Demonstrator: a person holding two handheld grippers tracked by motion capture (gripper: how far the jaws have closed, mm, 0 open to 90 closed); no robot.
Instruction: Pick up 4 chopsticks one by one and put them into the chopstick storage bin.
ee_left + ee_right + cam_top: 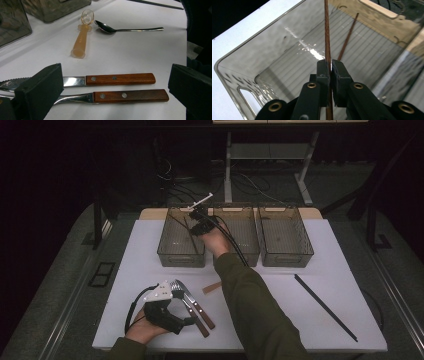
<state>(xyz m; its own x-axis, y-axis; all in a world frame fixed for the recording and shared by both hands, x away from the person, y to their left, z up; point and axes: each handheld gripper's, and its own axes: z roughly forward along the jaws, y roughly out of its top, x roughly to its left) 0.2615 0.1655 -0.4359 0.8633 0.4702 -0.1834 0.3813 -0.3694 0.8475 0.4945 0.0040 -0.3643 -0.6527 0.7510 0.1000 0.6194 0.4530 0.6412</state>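
Your right hand-held gripper (330,65) is clamped on a brown chopstick (327,30) over the leftmost bin (181,251), its long axis running away from the jaws, roughly parallel to the chopstick already inside (348,37). Your left hand-held gripper (115,87) rests with jaws apart astride the knife (120,79) and fork (130,96) on the bench (140,52).

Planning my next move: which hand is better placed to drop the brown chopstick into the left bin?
Right. The right gripper is shut on the chopstick above the left bin. The left gripper sits open by the knife.
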